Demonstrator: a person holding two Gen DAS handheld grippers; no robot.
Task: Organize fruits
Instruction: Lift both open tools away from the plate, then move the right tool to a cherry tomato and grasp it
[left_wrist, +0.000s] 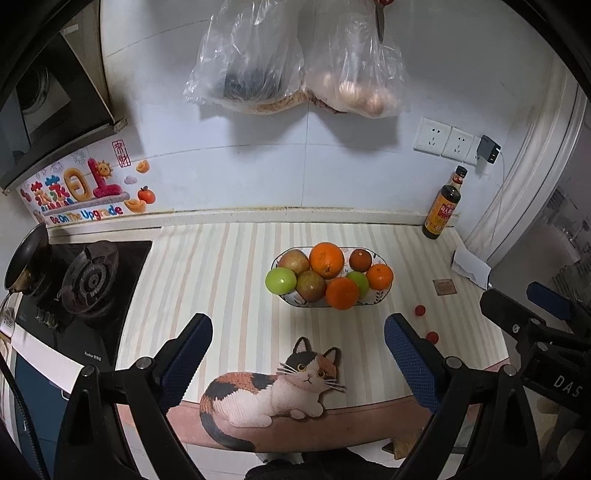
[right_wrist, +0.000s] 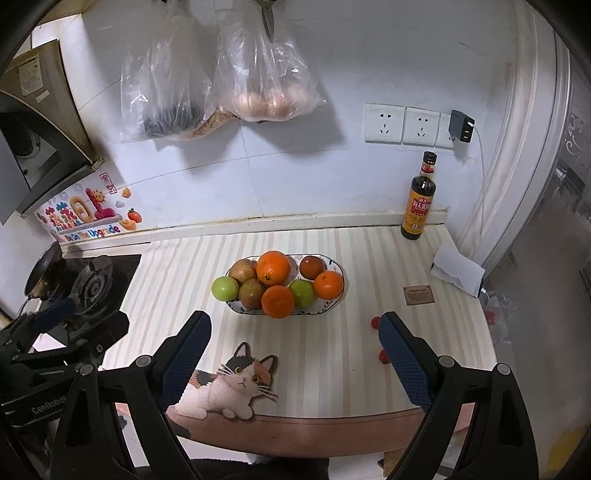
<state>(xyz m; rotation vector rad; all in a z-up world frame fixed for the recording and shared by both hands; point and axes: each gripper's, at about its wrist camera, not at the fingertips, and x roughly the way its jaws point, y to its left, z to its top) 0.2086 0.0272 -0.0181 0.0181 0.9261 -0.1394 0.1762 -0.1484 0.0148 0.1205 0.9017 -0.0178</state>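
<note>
Nearest to me, the left gripper (left_wrist: 298, 332) hung with its fingers spread wide and nothing between them, above the front edge of the striped surface (left_wrist: 221, 266). The right gripper (right_wrist: 294, 330) was spread the same way, also holding nothing. Between the left gripper's fingers lay the calico cat picture (left_wrist: 273, 391) printed on the mat. Two small red fruits (left_wrist: 420, 310) sat loose on the surface to the right, one partly hidden behind the right gripper's right finger in its own view. Farther back, mid-surface, the oval fruit bowl (right_wrist: 334, 295) held oranges (right_wrist: 273, 267), green apples (right_wrist: 225, 288) and brownish fruits, heaped and touching. A gas stove (left_wrist: 90, 282) stood off to the left, a dark sauce bottle (right_wrist: 418, 201) against the far wall at right, and two plastic bags (right_wrist: 258, 70) hung above.
</note>
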